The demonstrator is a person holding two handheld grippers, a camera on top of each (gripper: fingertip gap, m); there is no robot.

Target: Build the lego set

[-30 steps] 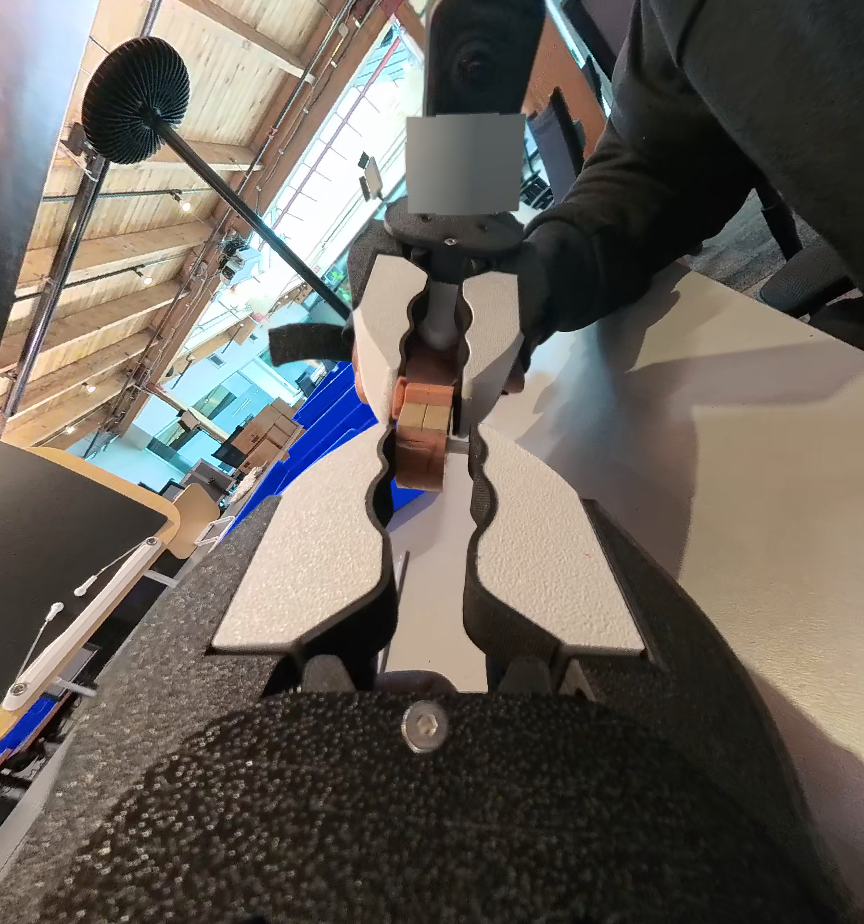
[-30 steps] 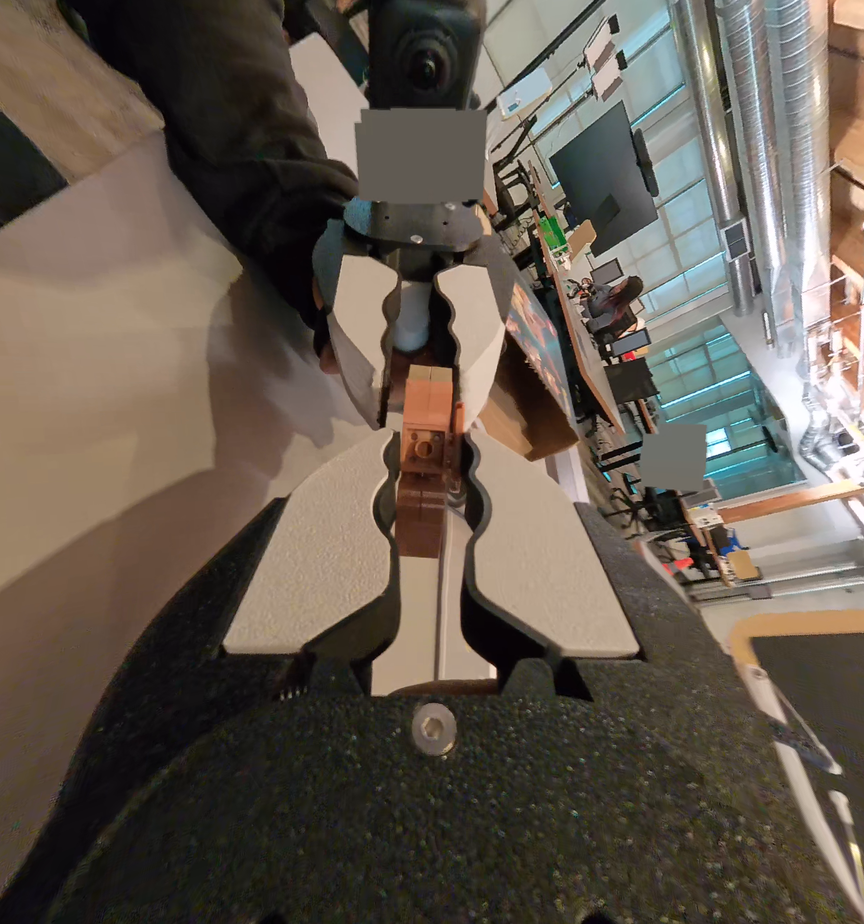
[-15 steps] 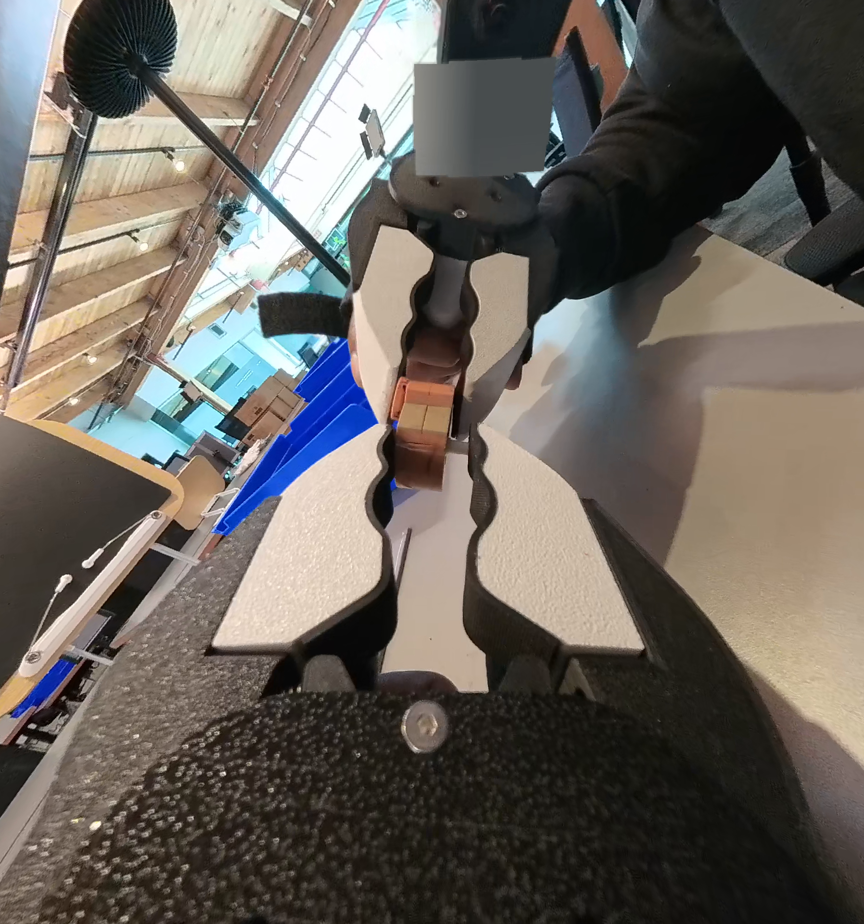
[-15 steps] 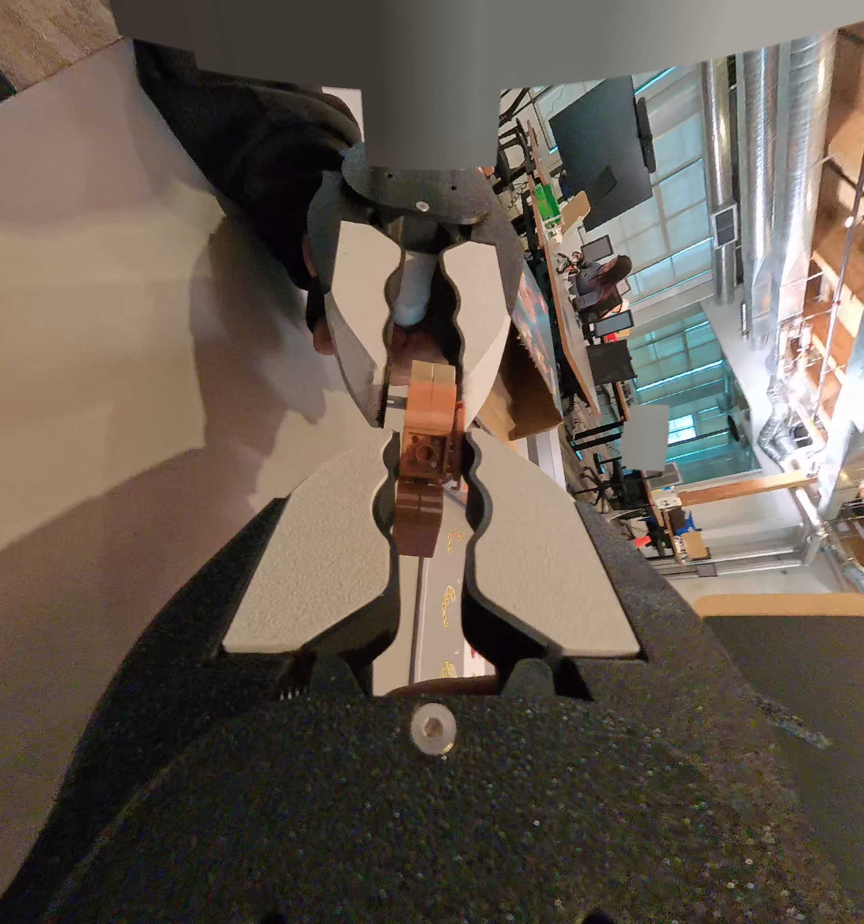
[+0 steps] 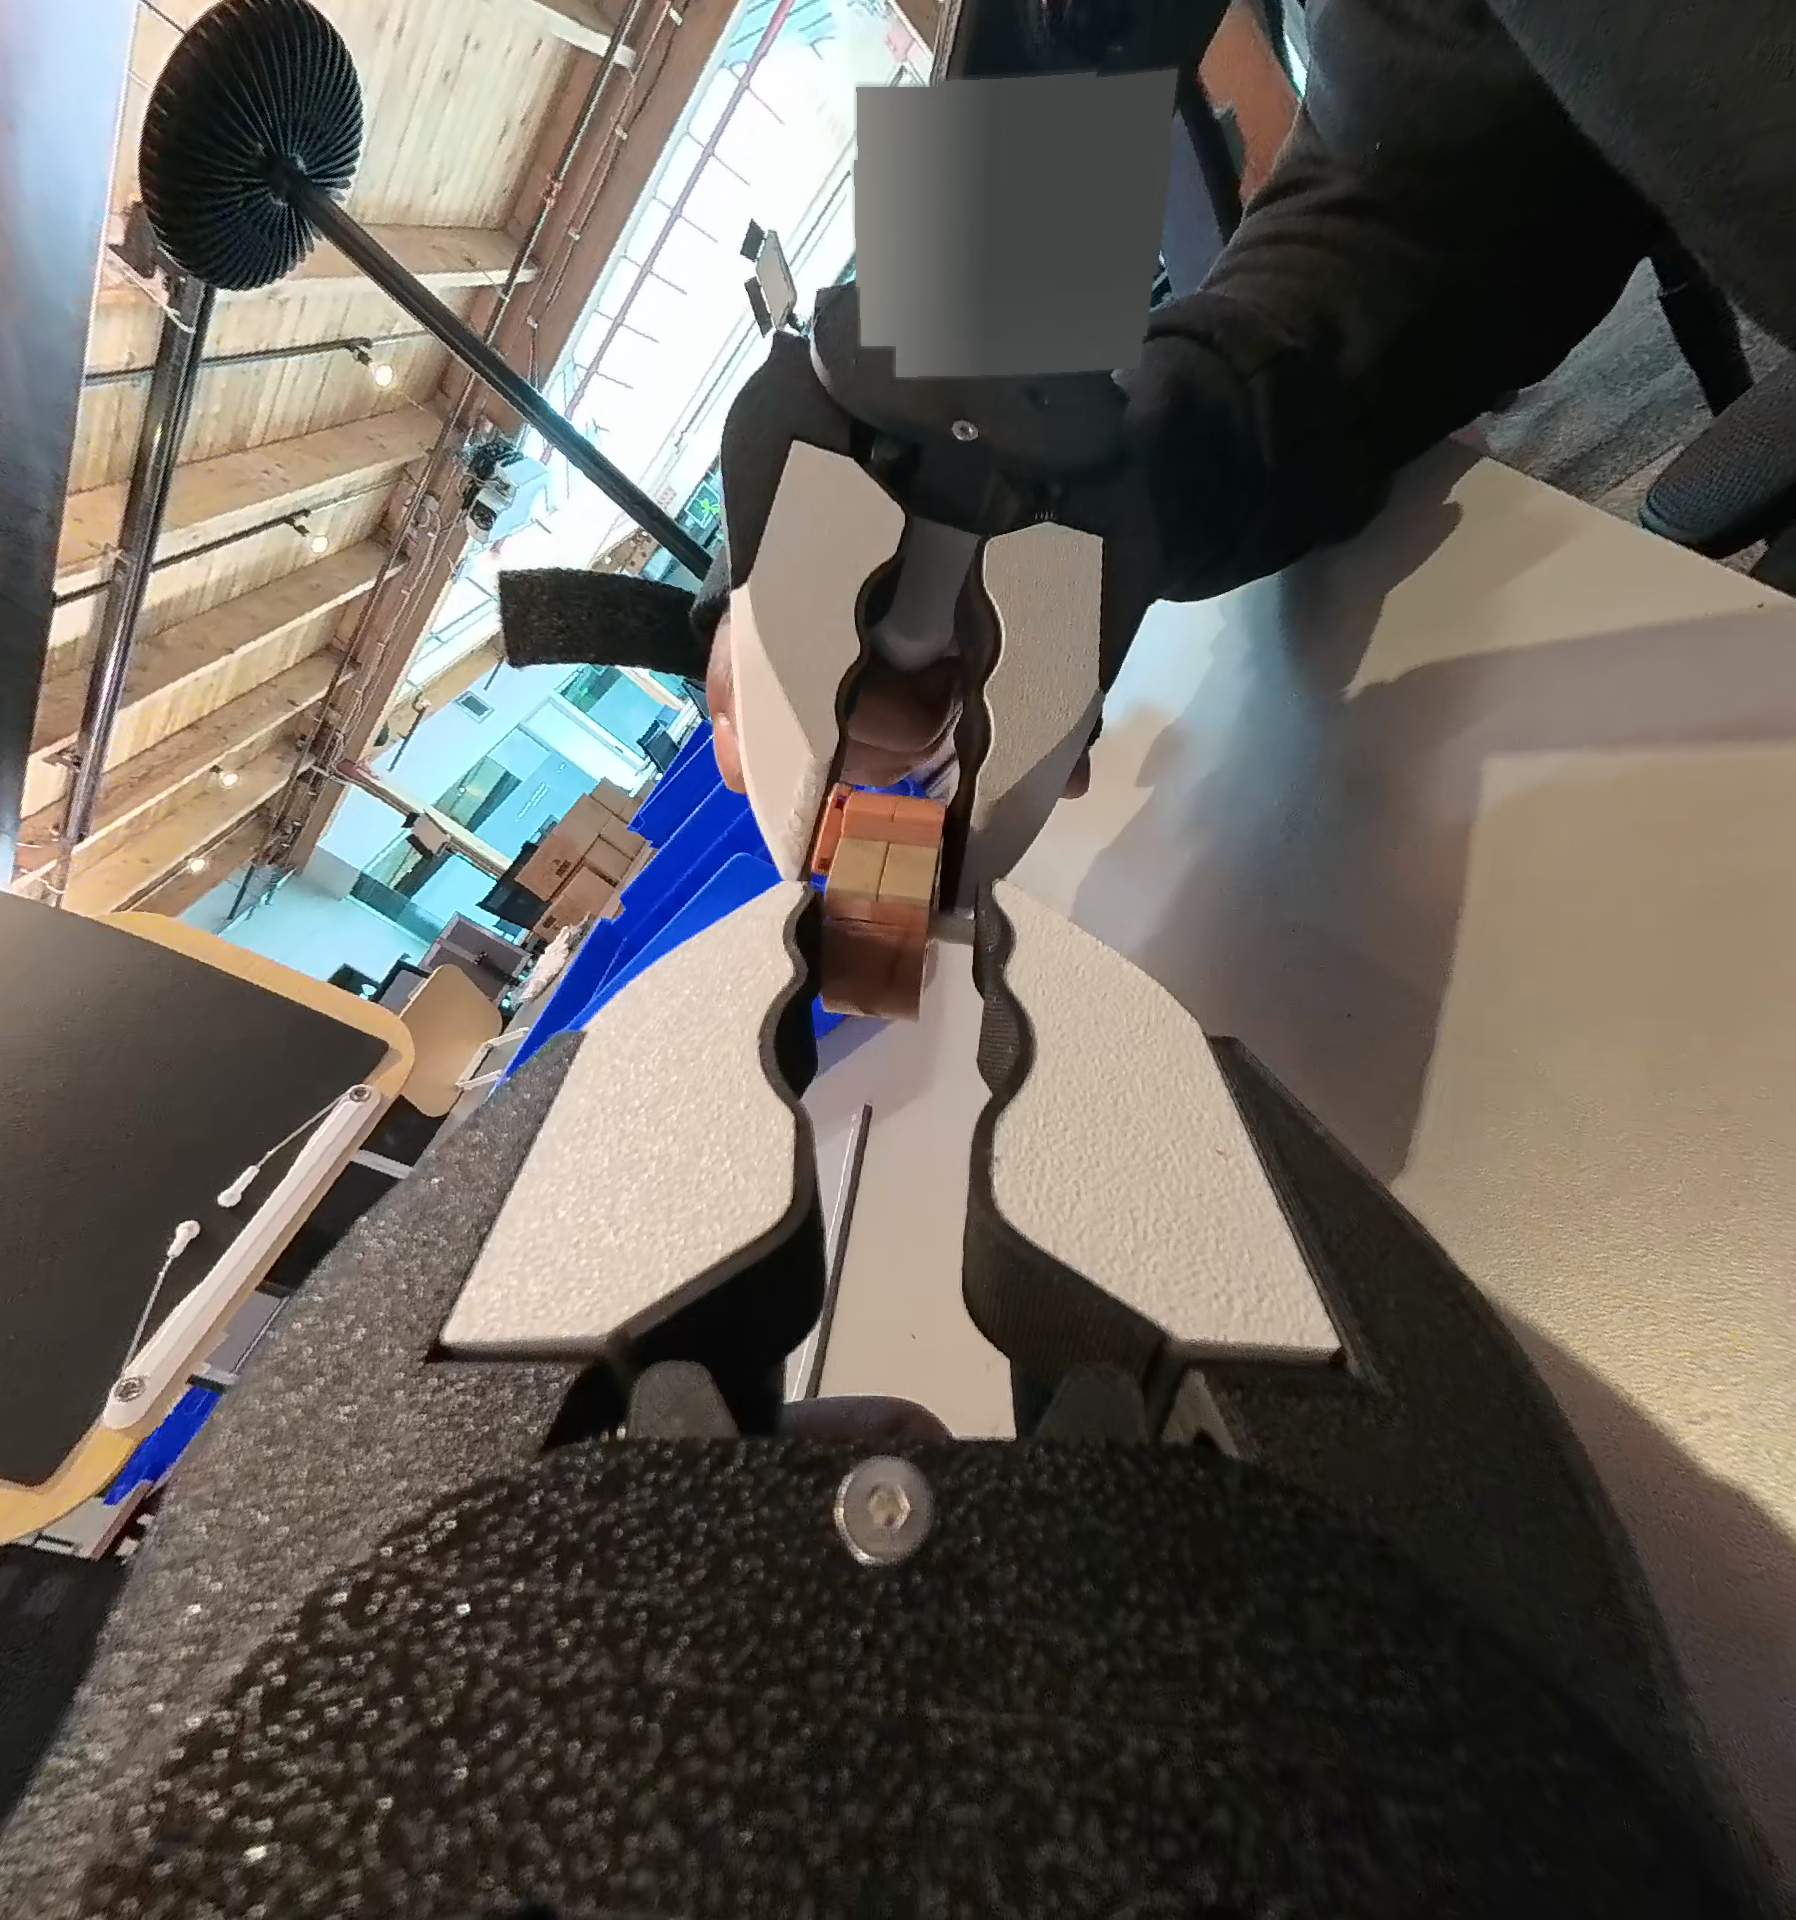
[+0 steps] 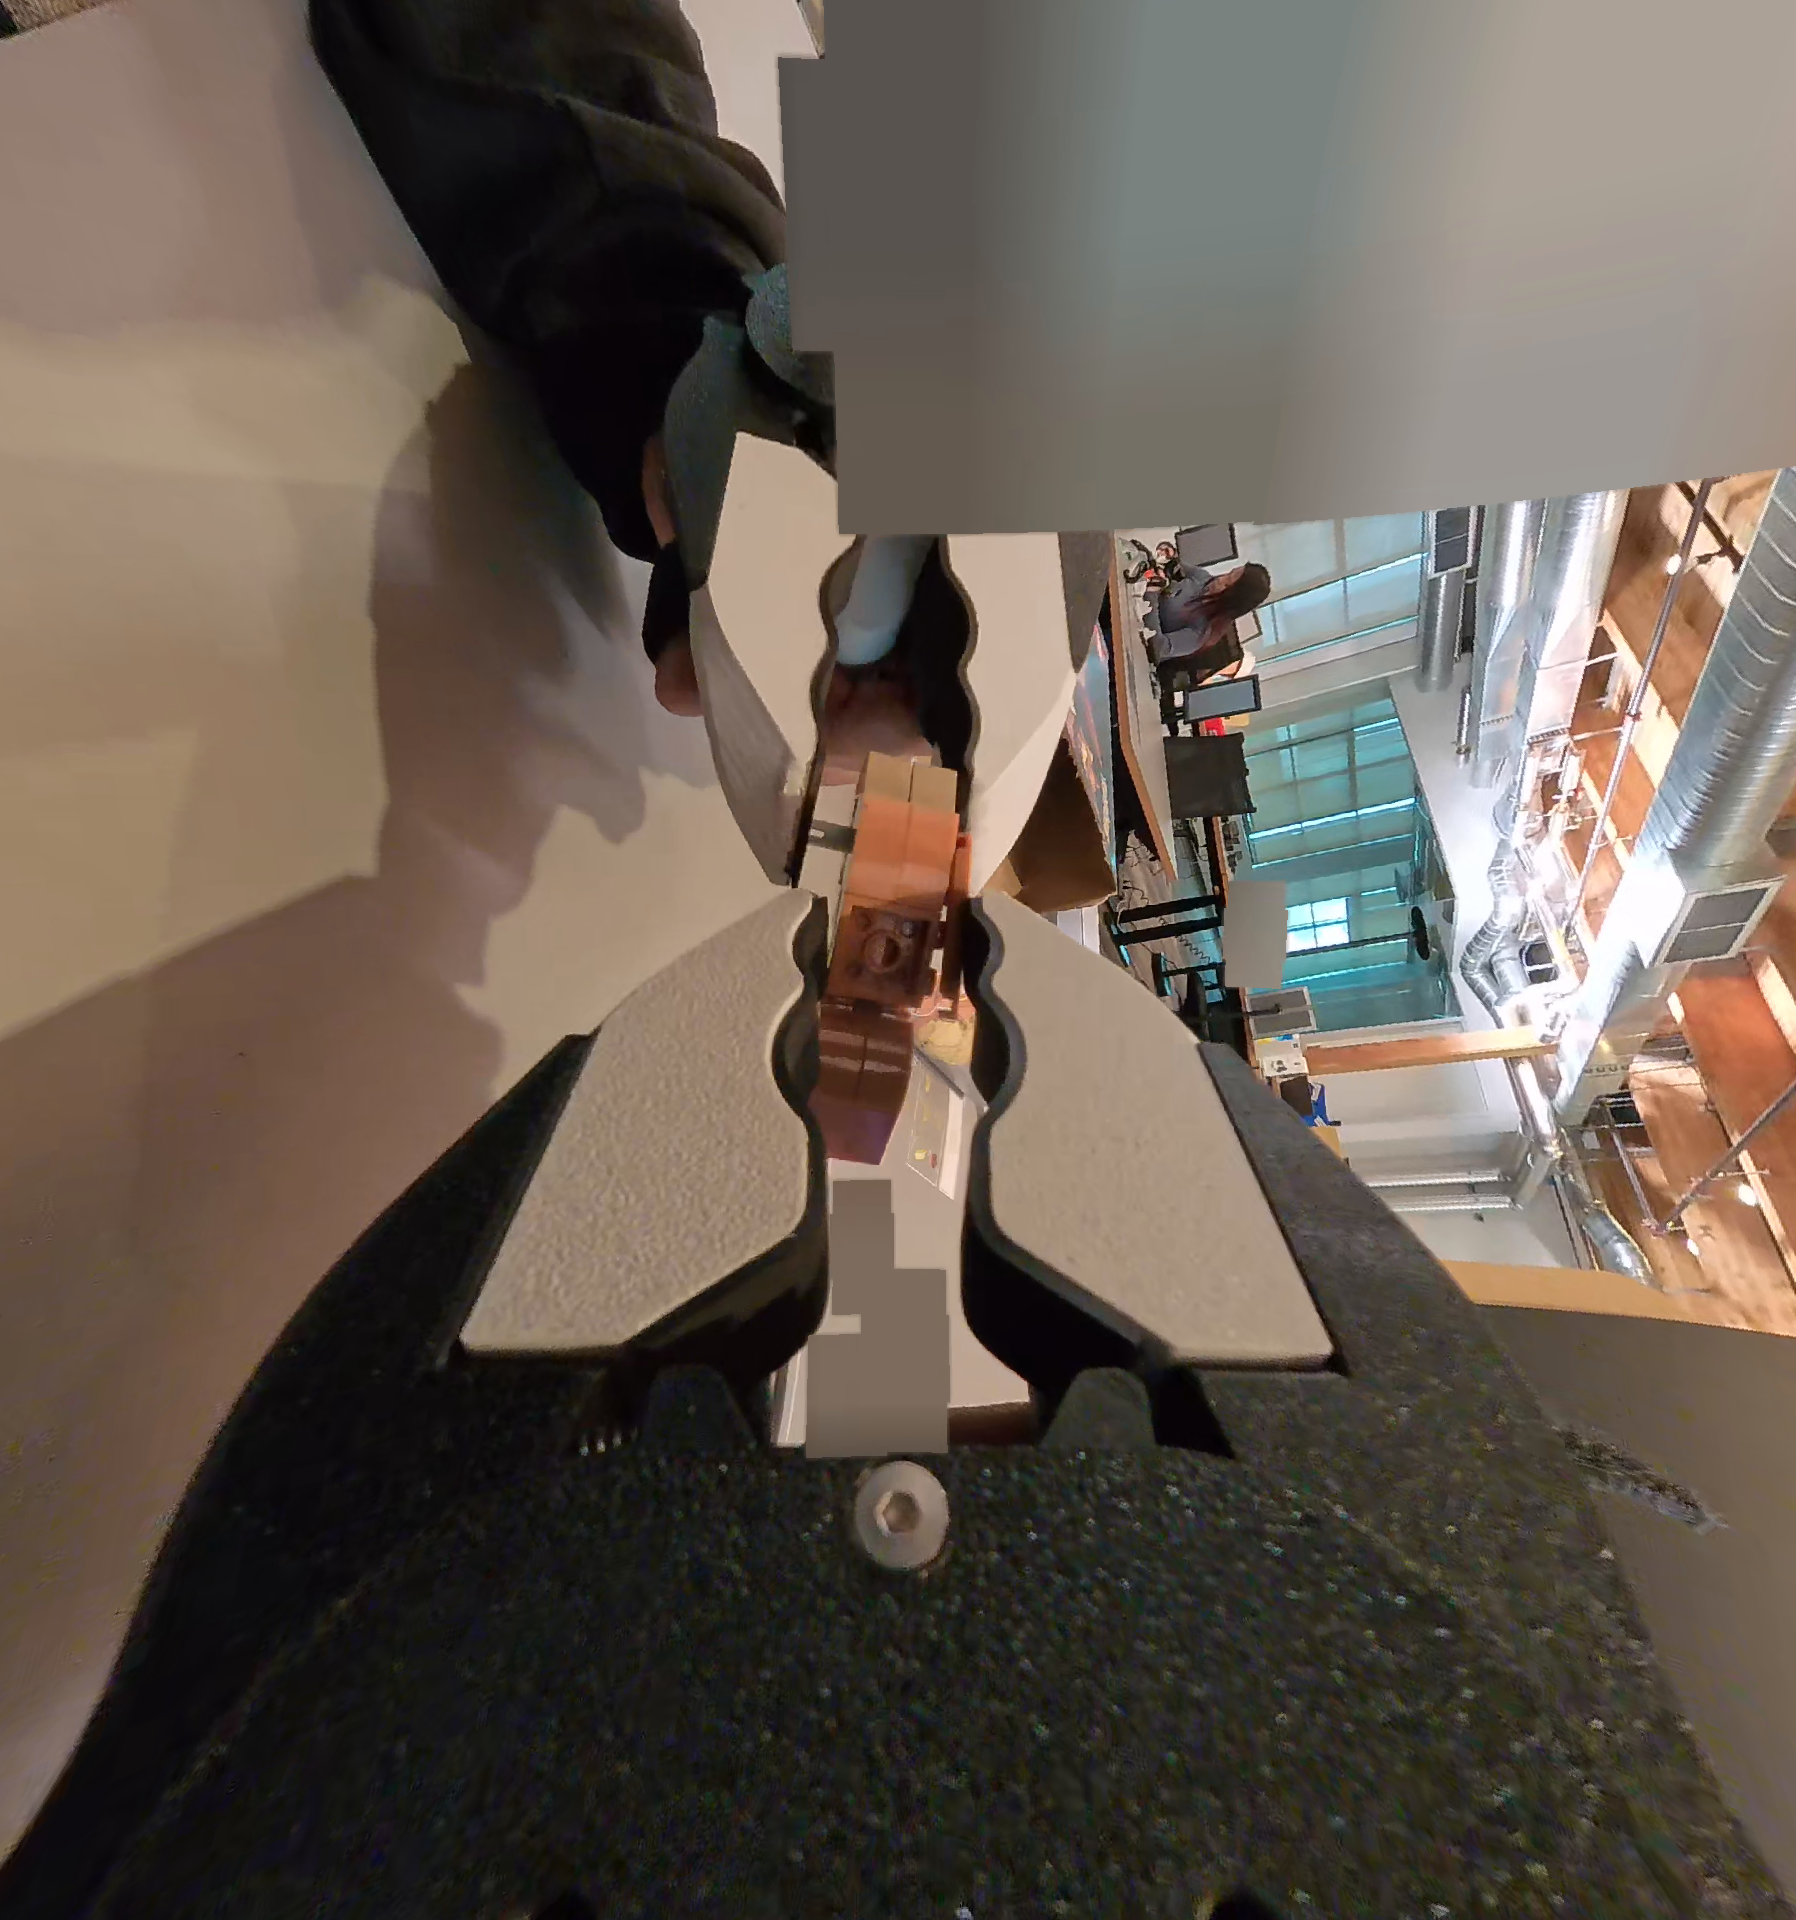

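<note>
A brown and tan brick stack [image 5: 878, 914] hangs in mid-air above the white surface [image 5: 1496, 935], between both grippers. The left gripper [image 5: 889, 925] and right gripper [image 6: 889, 945] meet tip to tip, fingers narrow, each clamping one end.

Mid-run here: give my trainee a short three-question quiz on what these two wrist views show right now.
1. True or false: the two grippers meet tip to tip on one brick assembly.
2. What lies right of the left gripper in its own view: A) white table B) blue bins C) ceiling
3. Fill in: in the right wrist view, the brick nearest the right gripper is dark ____.

Key: 1 true; 2 A; 3 brown.
</note>
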